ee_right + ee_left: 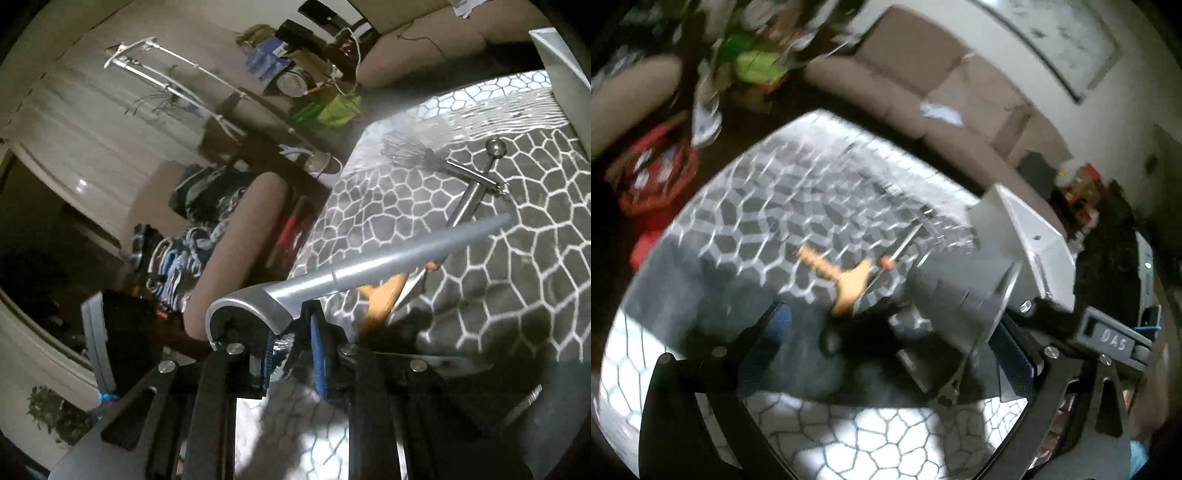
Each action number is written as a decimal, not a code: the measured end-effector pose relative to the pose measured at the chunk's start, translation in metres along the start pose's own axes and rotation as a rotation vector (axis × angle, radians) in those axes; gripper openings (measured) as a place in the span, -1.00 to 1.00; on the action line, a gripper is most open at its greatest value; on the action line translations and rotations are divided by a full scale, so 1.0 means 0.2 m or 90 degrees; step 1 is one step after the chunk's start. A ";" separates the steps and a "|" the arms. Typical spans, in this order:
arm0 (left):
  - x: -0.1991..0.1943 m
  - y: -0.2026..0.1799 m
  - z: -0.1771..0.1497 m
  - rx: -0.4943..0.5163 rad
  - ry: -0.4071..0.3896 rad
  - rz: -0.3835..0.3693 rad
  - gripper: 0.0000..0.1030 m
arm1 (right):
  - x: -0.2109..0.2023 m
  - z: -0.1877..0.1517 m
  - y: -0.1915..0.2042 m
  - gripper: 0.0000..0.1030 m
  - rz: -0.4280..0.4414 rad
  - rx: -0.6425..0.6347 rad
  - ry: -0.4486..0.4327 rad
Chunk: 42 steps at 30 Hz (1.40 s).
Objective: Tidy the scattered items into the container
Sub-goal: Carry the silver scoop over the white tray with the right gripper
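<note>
My right gripper (295, 343) is shut on a grey plastic utensil (388, 266) with a curved head and a long tapered handle, held above the patterned table. A whisk (410, 155), a steel ladle (476, 184) and an orange wooden utensil (384, 295) lie on the table beyond it. In the blurred left wrist view my left gripper (886, 343) is open over the table, with the orange wooden utensil (846, 284) and a thin metal tool with an orange tip (897, 251) ahead. The white container (1019, 236) stands at the right, next to my other gripper.
The table carries a grey cloth with a white honeycomb pattern (517, 295). A beige sofa (960, 96) stands behind it. Bags and clutter (653, 173) sit on the floor at the left. The container wall also shows in the right wrist view (561, 74).
</note>
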<state>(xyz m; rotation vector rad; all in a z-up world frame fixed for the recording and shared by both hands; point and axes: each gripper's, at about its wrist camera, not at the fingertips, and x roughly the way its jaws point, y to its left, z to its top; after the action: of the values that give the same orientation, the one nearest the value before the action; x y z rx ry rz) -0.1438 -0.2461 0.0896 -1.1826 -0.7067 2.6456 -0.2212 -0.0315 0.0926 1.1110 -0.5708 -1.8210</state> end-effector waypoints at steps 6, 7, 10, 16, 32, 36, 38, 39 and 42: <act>-0.07 -0.16 0.00 0.062 -0.032 -0.066 0.49 | -0.19 -0.04 0.04 -0.65 -0.003 0.008 -0.037; -0.08 -0.19 0.00 0.071 -0.035 -0.069 0.48 | -0.22 -0.05 0.05 -0.65 -0.006 0.006 -0.043; -0.09 -0.32 0.00 0.084 -0.030 -0.106 0.42 | -0.35 -0.07 0.06 -0.65 -0.006 0.010 -0.071; -0.09 -0.63 -0.04 0.130 -0.021 -0.174 0.38 | -0.70 -0.08 0.06 -0.65 -0.019 0.005 -0.118; 0.41 -1.66 -0.26 0.336 0.158 -0.146 0.38 | -1.50 -0.04 -0.45 -0.62 -0.176 0.071 -0.164; 0.39 -1.61 -0.29 0.298 0.173 -0.166 0.38 | -1.52 -0.06 -0.59 -0.62 -0.192 0.080 -0.146; 0.34 -1.53 -0.28 0.267 0.163 -0.168 0.38 | -1.49 -0.05 -0.62 -0.62 -0.206 0.054 -0.119; 0.33 -1.48 -0.26 0.252 0.164 -0.172 0.38 | -1.46 -0.04 -0.63 -0.62 -0.218 0.029 -0.101; 0.33 -1.37 -0.21 0.215 0.171 -0.155 0.38 | -1.34 0.01 -0.59 -0.62 -0.243 -0.063 -0.035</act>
<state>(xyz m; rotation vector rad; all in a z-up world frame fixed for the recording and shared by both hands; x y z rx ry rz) -0.1695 0.0298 0.1532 -1.2294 -0.3164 2.2367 -0.2262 0.2593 0.1278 1.1635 -0.3083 -2.1862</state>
